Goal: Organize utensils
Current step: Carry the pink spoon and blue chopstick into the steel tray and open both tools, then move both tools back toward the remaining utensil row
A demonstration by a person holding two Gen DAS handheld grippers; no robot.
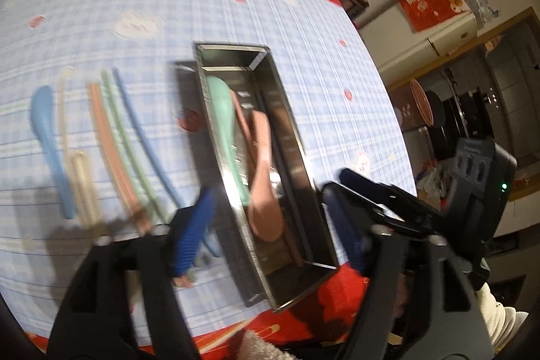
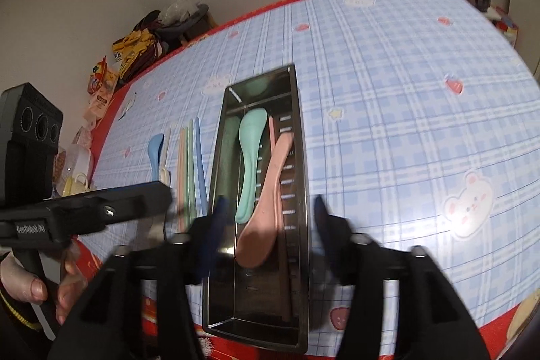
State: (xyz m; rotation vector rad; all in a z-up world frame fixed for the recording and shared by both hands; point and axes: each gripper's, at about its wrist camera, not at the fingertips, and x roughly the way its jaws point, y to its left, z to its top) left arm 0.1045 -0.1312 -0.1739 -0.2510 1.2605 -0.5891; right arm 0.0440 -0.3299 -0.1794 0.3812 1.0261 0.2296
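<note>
Both grippers, left gripper (image 1: 270, 225) and right gripper (image 2: 266, 242), hang spread and empty over the metal tray (image 2: 300, 157); next, fetch the blue spoon (image 2: 154, 154) lying left.

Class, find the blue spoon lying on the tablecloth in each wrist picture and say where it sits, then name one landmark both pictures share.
Left wrist view: the blue spoon lies at far left, outermost in the row of utensils left of the tray.
Right wrist view: the blue spoon lies left of centre, again outermost in that row.
Shared landmark: the metal tray holding a green spoon and a pink spoon.
</note>
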